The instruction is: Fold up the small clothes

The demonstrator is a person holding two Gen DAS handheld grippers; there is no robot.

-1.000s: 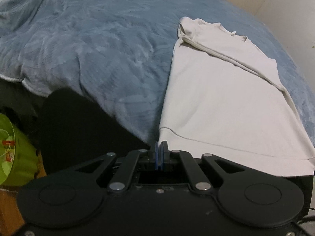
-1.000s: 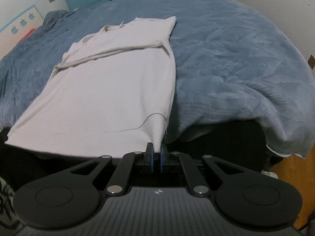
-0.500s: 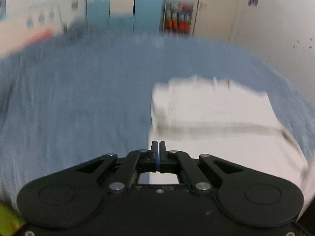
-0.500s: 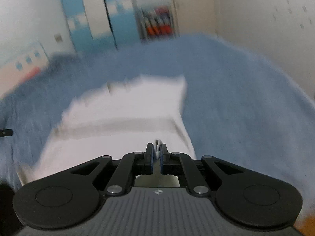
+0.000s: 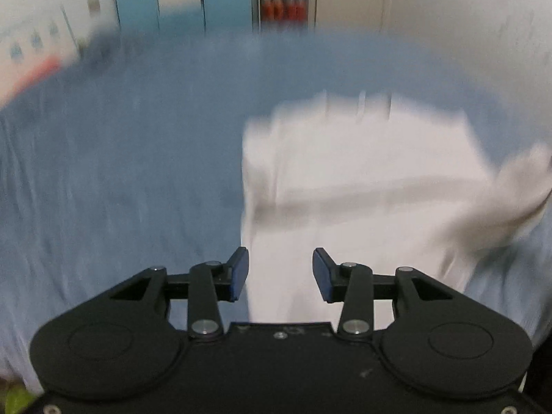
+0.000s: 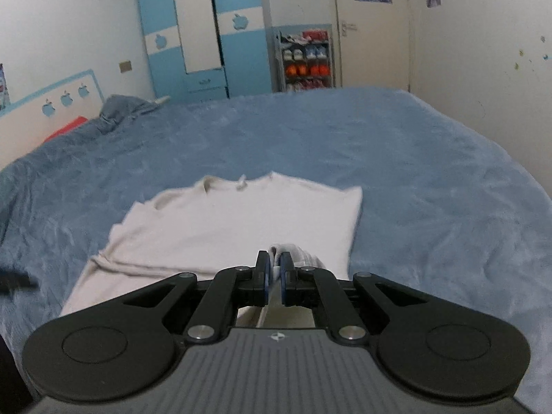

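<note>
A cream shirt (image 6: 241, 220) lies flat on a bed under a blue blanket (image 6: 414, 172), its collar toward 12 o'clock and its lower part doubled up over the body. In the right wrist view the right gripper (image 6: 274, 270) sits at 6 o'clock of the shirt, and its fingers (image 6: 263, 272) are pressed together on a bunched fold of the shirt's cloth, which pokes up between the blue pads. In the left wrist view, blurred by motion, the left gripper (image 5: 279, 274) has its fingers (image 5: 238, 272) spread wide apart with nothing between them; the shirt (image 5: 362, 179) shows beyond them from 12 to 2 o'clock, and a lifted, smeared flap of it rises at 3 o'clock. The blanket (image 5: 120, 172) fills the view toward 9 o'clock. Behind the bed at 12 o'clock stand a blue and white wardrobe (image 6: 207, 34) with apple shapes on it and, just beside it toward 1 o'clock, a shoe rack (image 6: 305, 58). A rumpled heap of blanket lies at 10 o'clock near the wall.
</note>
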